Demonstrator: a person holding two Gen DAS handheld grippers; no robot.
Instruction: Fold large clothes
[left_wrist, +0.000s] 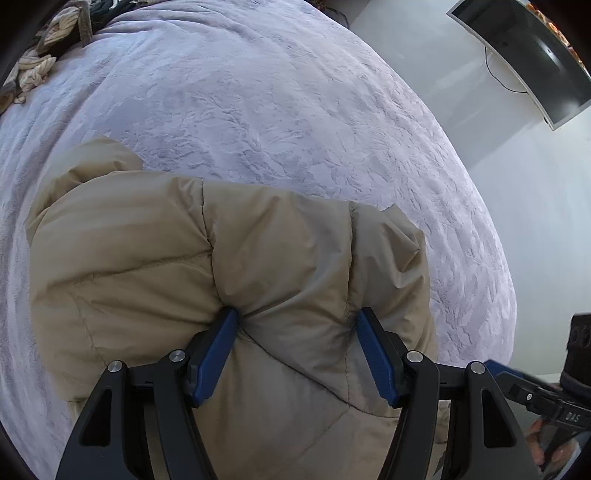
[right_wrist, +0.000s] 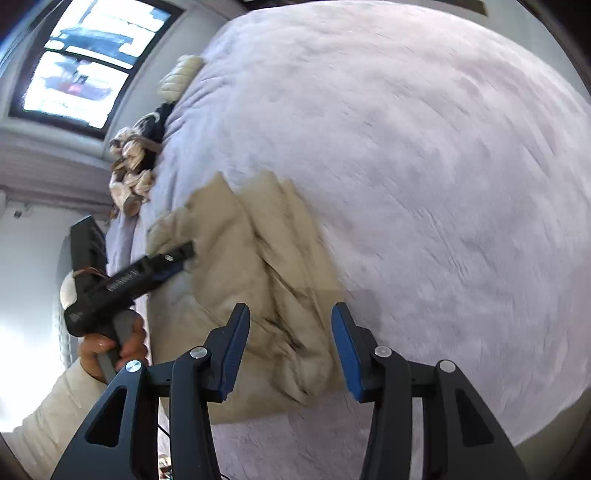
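In the left wrist view the left hand-held gripper (left_wrist: 295, 317) points steeply down into a beige padded jacket (left_wrist: 221, 266), its blue pads (left_wrist: 216, 354) pressed into a thick bunch of the fabric, jaws fairly wide around it. The jacket fills the lower centre of that frame, folded into a puffy bundle with quilted seams, lying on a bed (left_wrist: 277, 103) with a pale lilac plush cover. In the right wrist view the right hand-held gripper (right_wrist: 291, 317) hovers above the jacket's near edge, jaws parted and gripping nothing. At lower left of this frame, a hand (right_wrist: 110, 347) in a cream sleeve holds the left tool's handle. Crumpled clothes (right_wrist: 133, 173) lie at the bed's upper left edge.
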